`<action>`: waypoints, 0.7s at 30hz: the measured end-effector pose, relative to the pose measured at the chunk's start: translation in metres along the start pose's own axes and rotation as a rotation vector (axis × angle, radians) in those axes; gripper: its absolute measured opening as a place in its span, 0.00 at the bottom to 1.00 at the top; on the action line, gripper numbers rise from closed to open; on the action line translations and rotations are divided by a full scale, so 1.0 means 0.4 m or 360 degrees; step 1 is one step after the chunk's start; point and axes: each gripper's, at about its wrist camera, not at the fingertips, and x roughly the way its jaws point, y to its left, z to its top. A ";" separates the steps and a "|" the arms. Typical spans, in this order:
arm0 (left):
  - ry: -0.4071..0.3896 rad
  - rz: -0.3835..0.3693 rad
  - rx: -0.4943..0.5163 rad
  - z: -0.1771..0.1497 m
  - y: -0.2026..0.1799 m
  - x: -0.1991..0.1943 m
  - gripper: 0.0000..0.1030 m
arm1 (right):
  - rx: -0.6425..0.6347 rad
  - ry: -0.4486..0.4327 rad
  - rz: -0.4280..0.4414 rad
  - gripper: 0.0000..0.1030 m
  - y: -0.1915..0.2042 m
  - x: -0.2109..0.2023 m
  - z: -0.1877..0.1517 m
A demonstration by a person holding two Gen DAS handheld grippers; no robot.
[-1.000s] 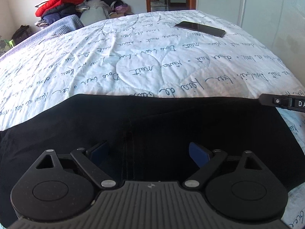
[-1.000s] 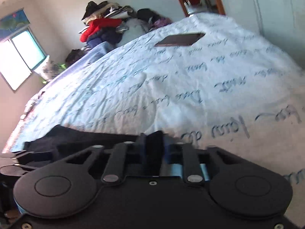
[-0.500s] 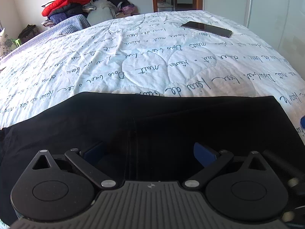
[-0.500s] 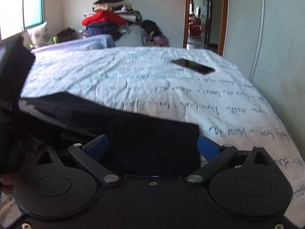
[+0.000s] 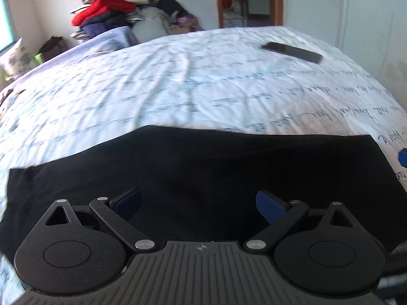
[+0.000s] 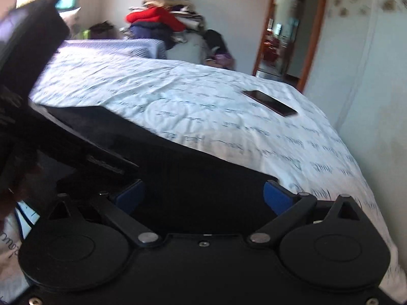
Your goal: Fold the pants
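Black pants [image 5: 203, 165] lie folded flat on the near part of the bed, with straight edges at the far side and right. My left gripper [image 5: 198, 200] hovers over them, open, with nothing between its blue pads. In the right wrist view my right gripper [image 6: 203, 195] is also open, above the right end of the pants [image 6: 190, 162], and its pads touch no cloth. One blue fingertip [image 5: 403, 157] of the right gripper shows at the right edge of the left wrist view. The left tool's dark housing [image 6: 28, 50] fills the left side of the right wrist view.
A white quilt with blue handwriting [image 5: 178, 89] covers the bed. A dark phone [image 5: 292, 52] lies far right on it. A pile of clothes [image 5: 109, 12] sits behind the bed, with a doorway [image 6: 285, 38] beside it. A wall runs along the bed's right side.
My right gripper was shut on black cloth, let it go and now stands open; it rolled upright and pulled back to the right. The left gripper stayed open and shifted slightly.
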 end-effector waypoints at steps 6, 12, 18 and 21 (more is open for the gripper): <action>0.0025 0.0052 -0.0368 -0.073 0.274 -0.155 0.91 | -0.0096 0.0025 0.0197 0.98 0.087 0.044 0.046; -0.0095 0.0534 -0.0495 -0.115 0.534 -0.404 0.89 | -0.0141 0.0009 0.0225 0.98 0.164 0.029 0.036; -0.0217 0.1005 -0.0467 -0.121 0.653 -0.671 0.93 | 0.0047 0.0074 0.0776 0.98 0.186 -0.045 0.038; -0.0256 0.1548 -0.0302 -0.137 0.665 -0.780 1.00 | 0.0169 0.0090 0.1068 0.98 0.173 -0.103 0.041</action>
